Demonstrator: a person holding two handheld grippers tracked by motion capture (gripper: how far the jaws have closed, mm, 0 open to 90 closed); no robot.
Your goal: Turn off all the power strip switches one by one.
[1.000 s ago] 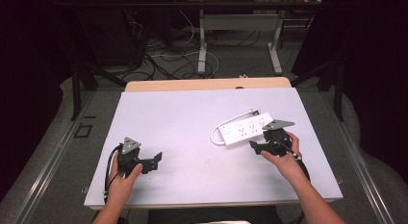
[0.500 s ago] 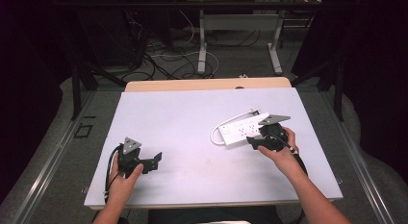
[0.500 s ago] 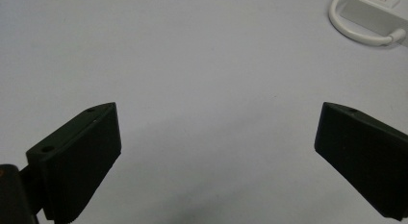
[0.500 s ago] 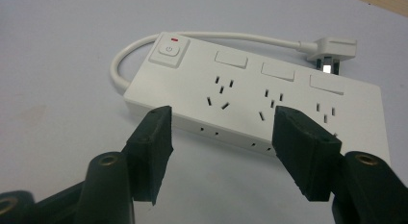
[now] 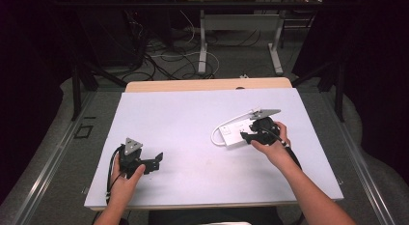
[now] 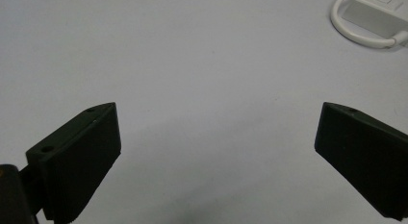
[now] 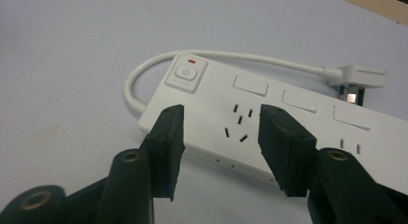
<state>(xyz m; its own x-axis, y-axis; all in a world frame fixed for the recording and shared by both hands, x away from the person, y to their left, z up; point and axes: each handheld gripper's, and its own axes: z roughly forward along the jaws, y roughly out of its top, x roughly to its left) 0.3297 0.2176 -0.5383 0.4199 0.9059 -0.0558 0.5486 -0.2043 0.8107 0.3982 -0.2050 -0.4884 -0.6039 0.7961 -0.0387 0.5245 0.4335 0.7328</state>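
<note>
- High view: the right tool [image 5: 247,134], held in the person's right hand [image 5: 270,145], lay at the near side of a white power strip [image 5: 235,132] right of the frame's centre; whether it touched the strip could not be told from here.
- Right gripper view: the right tool [image 7: 220,137] had its jaws part open, with a gap between them and nothing held; the power strip [image 7: 288,118] lay just beyond the tips, one socket seen between the jaws.
- Detail given by this view alone: a power button [image 7: 185,73] with a red mark above it at the strip's left end, and the white cord [image 7: 231,55] looping round to a plug [image 7: 355,79] at the upper right of the frame.
- High view: the left tool [image 5: 155,160], in the left hand [image 5: 126,179], rested at the lower left of the desk [image 5: 178,119], well apart from the strip.
- Left gripper view: the left tool [image 6: 216,152] had its jaws spread wide over bare desk [image 6: 192,65]; the power strip's end [image 6: 380,12] and cord loop sat at the upper right corner.
- Surface: the desk top was pale and plain, with a wooden edge [image 5: 207,85] along its far side.
- Room: dark surroundings, grey floor, loose cables [image 5: 169,51] and a second table's legs [image 5: 203,36] in the upper part of the frame.
</note>
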